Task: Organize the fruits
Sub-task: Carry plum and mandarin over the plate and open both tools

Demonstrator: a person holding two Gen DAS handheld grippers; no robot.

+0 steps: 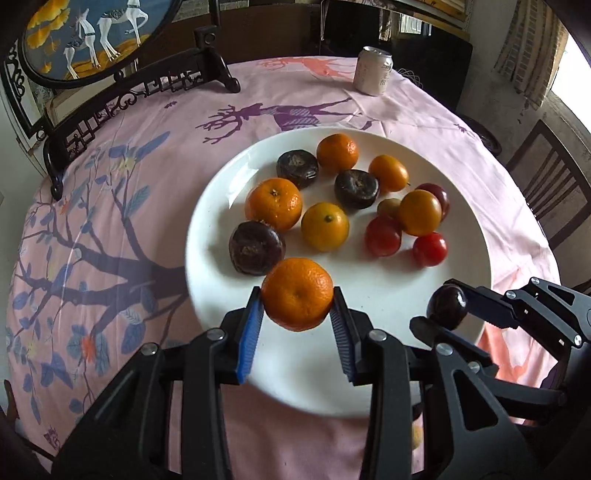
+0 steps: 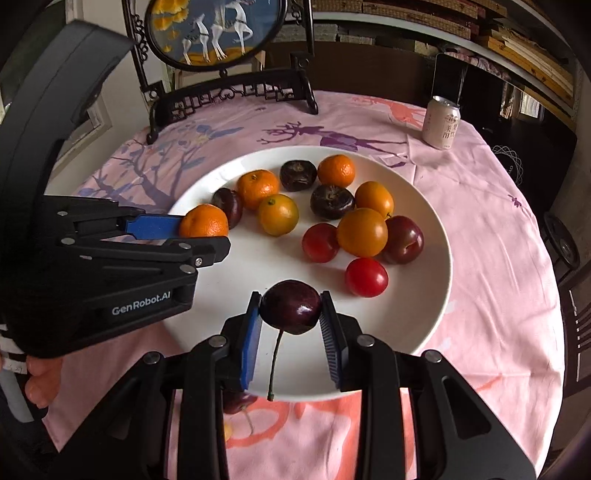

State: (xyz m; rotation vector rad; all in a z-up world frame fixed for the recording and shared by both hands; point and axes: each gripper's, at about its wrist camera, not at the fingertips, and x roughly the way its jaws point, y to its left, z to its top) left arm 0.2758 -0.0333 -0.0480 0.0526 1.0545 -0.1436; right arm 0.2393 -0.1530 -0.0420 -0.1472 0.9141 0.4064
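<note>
**Pink cloth, white plate, a fruit in each gripper**

Pink printed tablecloth [image 1: 147,206] covers the round table, and on it sits the broad white plate [image 1: 461,325] that holds nearly all the fruit. A carved dark stand with a round painted panel [image 2: 216,33] rises at the far edge of the table, and a pale drink can [image 1: 372,70] stands well beyond the plate.

On the plate the fruit lies mixed: mandarins [image 1: 274,203] and yellower citrus among dark purple-brown fruits [image 1: 256,247] toward the left, red tomato-like fruits [image 1: 429,249] and a dark red plum [image 2: 403,239] toward the right. No sorting by kind shows yet, so I judge the organizing to be at an early stage.

Both tools are loaded above the plate's near rim. The left gripper [image 1: 297,308] has its blue pads pressed on either side of a mandarin [image 1: 297,295], the jaws spread only as far as the fruit demands. The right gripper [image 2: 290,308] is clamped on a dark cherry [image 2: 290,304], its stem hanging down between the fingers. Neither fruit appears to rest on the plate.

The step in hand looks like carrying two picked fruits to their places. What lies just off the plate's near edge on the cloth, one small dark fruit [image 2: 238,402] at least, suggests a destination there. Each release calls for lowering until the fruit is supported, since both would roll.
</note>
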